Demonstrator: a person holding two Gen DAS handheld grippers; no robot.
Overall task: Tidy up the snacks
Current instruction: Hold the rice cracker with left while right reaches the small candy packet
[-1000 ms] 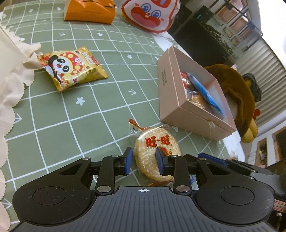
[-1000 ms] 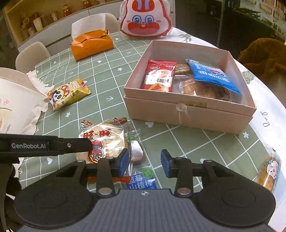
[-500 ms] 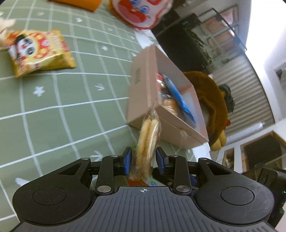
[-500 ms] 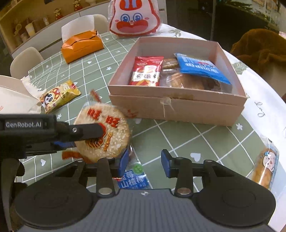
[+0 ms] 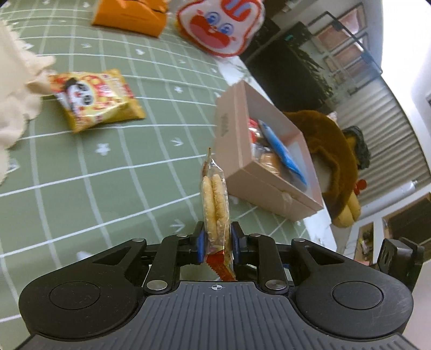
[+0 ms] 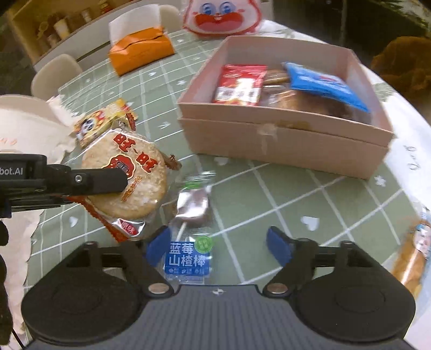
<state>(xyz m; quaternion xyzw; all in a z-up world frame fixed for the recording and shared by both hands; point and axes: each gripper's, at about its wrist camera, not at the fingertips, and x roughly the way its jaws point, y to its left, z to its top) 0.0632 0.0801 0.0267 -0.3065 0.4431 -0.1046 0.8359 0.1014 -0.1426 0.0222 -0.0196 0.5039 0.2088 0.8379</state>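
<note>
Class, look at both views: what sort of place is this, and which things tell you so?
Most likely a home dining room: a table under a green grid tablecloth, dining chairs beside it, an orange tissue box, and a shelf of ornaments behind.

Open tablecloth (image 5: 113, 188) fronts the box (image 6: 282, 140) (near wall possibly obstructs); lollipop packet (image 6: 190, 242) lies below.

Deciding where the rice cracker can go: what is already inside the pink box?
Inside the pink box lie a red packet, a blue packet and clear-wrapped brown pastries, partly under the blue one. The box's floor and anything beneath them is hidden.
</note>
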